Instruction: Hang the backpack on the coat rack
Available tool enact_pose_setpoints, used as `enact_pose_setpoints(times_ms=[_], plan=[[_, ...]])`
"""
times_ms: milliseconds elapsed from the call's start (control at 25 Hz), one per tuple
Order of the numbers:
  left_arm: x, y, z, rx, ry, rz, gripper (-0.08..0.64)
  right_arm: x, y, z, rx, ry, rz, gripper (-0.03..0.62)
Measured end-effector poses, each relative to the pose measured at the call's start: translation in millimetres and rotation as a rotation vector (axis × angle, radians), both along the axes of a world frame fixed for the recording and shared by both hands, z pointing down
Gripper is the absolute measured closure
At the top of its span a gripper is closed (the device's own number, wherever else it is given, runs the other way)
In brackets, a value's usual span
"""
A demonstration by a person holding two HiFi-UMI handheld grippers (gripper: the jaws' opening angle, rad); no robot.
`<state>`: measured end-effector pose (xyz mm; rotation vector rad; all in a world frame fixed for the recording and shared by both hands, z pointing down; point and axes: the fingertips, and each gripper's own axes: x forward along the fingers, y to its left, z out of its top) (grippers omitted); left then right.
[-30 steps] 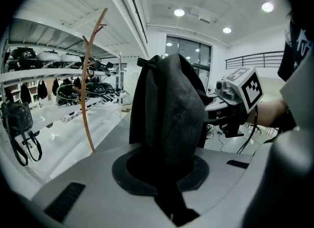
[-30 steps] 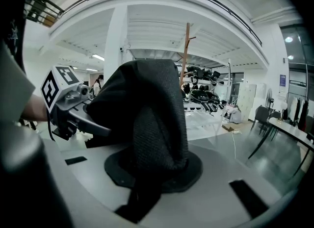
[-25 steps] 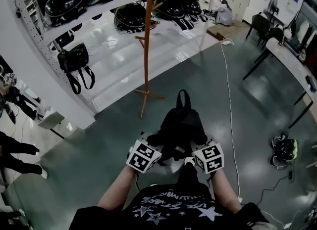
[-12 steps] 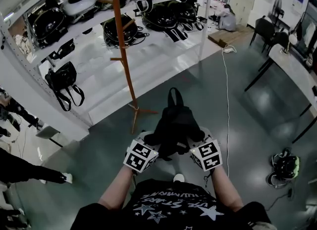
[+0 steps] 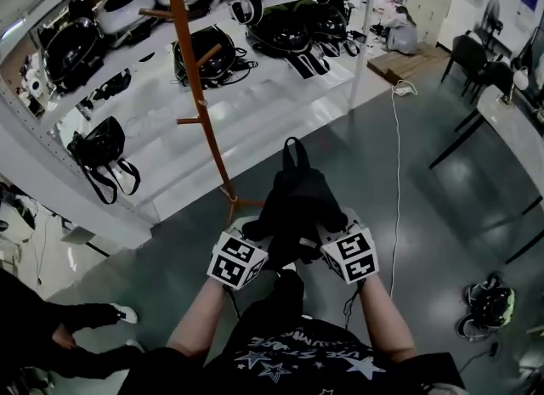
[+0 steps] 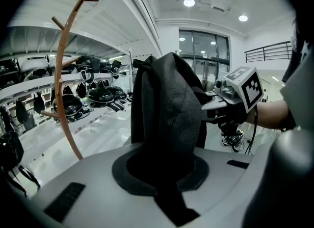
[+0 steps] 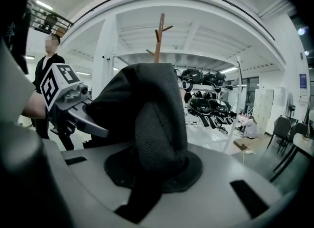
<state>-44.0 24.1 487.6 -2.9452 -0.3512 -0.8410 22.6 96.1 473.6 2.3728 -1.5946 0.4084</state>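
A black backpack (image 5: 297,202) hangs in the air in front of me, carried between both grippers. My left gripper (image 5: 265,239) is shut on one padded mesh strap (image 6: 169,119). My right gripper (image 5: 325,234) is shut on the other strap (image 7: 157,129). The jaws themselves are hidden under the fabric in both gripper views. The orange wooden coat rack (image 5: 197,100) stands just ahead and to the left of the backpack, with bare pegs. It curves up at the left in the left gripper view (image 6: 61,75). Only the coat rack's top (image 7: 159,33) shows above the backpack in the right gripper view.
White shelves (image 5: 255,87) behind the rack hold several black helmets and bags; one black bag (image 5: 98,143) hangs at the left. A white cable (image 5: 396,172) runs along the floor. Tables and chairs (image 5: 489,87) stand at the right. A person's legs (image 5: 59,325) are at lower left.
Both grippers have carried the backpack forward toward the coat rack. The rack is now much nearer and its foot is partly hidden behind the backpack.
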Motion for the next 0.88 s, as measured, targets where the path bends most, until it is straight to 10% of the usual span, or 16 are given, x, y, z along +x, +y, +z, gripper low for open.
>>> enact_pose_setpoints(times_ms=[480, 880], plan=[[150.3, -137.1, -28.6, 0.005, 0.084, -0.04, 0.502, 157.5, -139.3, -28.3, 0.018, 0.046, -0.054, 0.526], [196.6, -204.0, -68.7, 0.02, 0.187, -0.174, 0.502, 215.8, -217.5, -66.2, 0.046, 0.131, -0.167, 0.522]])
